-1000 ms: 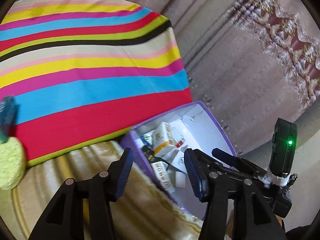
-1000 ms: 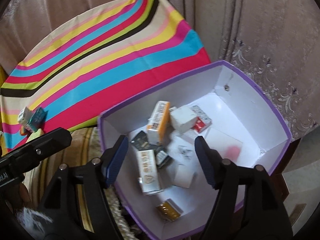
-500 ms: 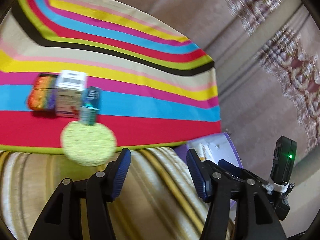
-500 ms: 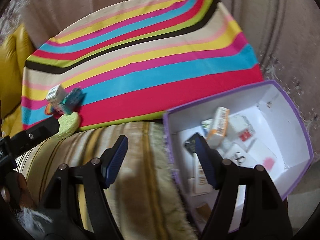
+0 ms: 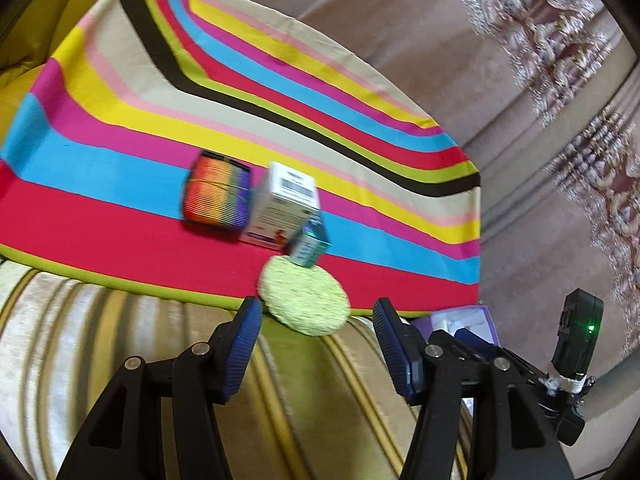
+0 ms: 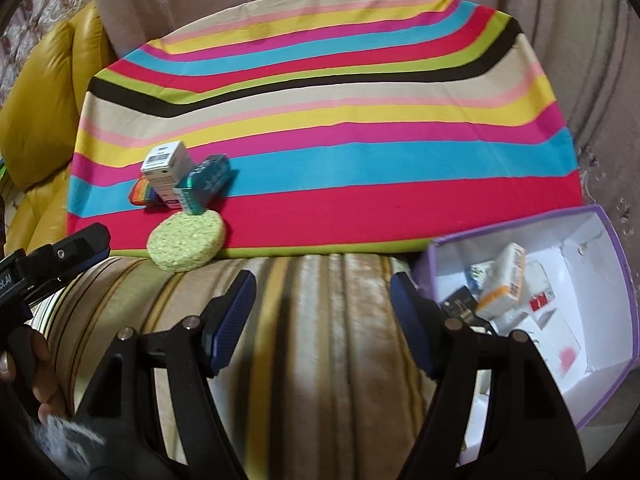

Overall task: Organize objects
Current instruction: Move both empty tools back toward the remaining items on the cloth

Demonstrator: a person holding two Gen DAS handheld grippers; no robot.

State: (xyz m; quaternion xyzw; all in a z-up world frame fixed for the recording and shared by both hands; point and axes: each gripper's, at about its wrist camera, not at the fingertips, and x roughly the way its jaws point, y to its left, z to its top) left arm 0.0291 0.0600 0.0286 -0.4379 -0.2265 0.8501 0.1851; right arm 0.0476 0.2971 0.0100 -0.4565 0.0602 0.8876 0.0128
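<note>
Both grippers empty, jaws apart, over striped cushion.
L gripper (image 5: 318,344) jaws have just been opening, nothing btwn them; green sponge (image 5: 303,300) just past tips at 12 o'clock, on edge of striped cloth (image 5: 120,168). Teal box (image 5: 310,242), white box (image 5: 286,204), rainbow pack (image 5: 218,192) clustered behind it. R gripper (image 6: 324,320) released; purple box (image 6: 612,320) w/ small cartons at 3 o'clock.

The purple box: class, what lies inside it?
Inside the purple box lie several small cartons, one white-and-orange. The right jaw hides the left corner.
</note>
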